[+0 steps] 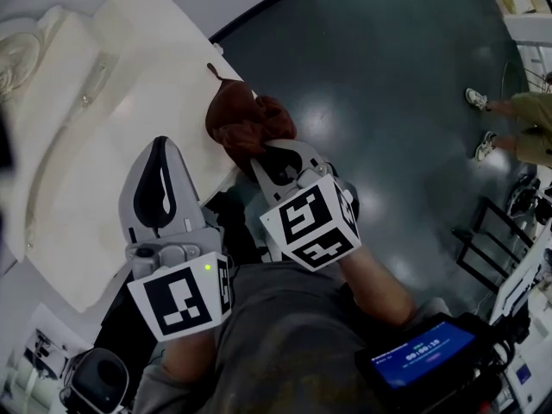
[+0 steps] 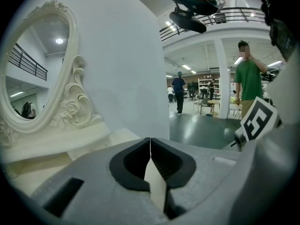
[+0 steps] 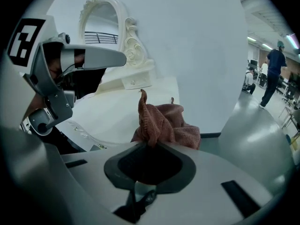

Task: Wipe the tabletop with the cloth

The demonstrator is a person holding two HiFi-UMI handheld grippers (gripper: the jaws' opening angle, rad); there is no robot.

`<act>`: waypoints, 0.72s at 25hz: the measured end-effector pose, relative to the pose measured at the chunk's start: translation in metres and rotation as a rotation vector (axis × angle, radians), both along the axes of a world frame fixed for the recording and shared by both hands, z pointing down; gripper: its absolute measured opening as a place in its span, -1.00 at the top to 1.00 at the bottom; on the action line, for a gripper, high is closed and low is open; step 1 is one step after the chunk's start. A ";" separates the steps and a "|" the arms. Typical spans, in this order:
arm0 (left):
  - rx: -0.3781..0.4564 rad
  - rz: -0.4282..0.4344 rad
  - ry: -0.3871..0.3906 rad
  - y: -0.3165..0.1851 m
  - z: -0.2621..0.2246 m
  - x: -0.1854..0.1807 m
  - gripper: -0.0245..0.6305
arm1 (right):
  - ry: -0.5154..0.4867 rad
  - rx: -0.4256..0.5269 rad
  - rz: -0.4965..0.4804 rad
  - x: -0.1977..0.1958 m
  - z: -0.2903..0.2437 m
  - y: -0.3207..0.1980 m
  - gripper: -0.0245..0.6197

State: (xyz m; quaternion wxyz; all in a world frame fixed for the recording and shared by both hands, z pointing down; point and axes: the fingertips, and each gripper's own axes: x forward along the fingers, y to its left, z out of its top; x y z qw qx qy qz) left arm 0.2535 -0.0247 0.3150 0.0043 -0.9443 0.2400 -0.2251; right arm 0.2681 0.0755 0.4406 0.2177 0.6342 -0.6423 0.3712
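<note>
The right gripper has its jaws shut tight on a bunched reddish-brown towel cloth. The cloth is at the edge of the flat cream-white tabletop, partly out over the dark shiny floor. I cannot tell if it touches the top. The left gripper is just beside the right one, over the tabletop, with its jaws pressed together and nothing between them. A cream oval mirror with a curly carved frame stands on the table

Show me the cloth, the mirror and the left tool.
cloth [image 1: 246, 121], head view, middle of the bunch.
mirror [image 2: 36, 69], left gripper view, on the glass.
left tool [image 2: 150, 140], left gripper view, between its shut tips.
</note>
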 end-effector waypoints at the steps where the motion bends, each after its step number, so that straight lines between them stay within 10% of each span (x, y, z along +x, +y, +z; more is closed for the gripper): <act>1: 0.001 0.009 0.001 0.003 0.000 0.005 0.87 | 0.006 -0.004 0.018 0.007 0.000 0.005 0.78; 11: 0.033 0.074 0.056 0.050 -0.038 0.036 0.87 | 0.131 -0.038 0.212 0.084 -0.021 0.081 0.78; 18: 0.114 0.014 0.147 0.064 -0.101 0.006 0.87 | 0.240 0.160 0.222 0.097 -0.111 0.073 0.78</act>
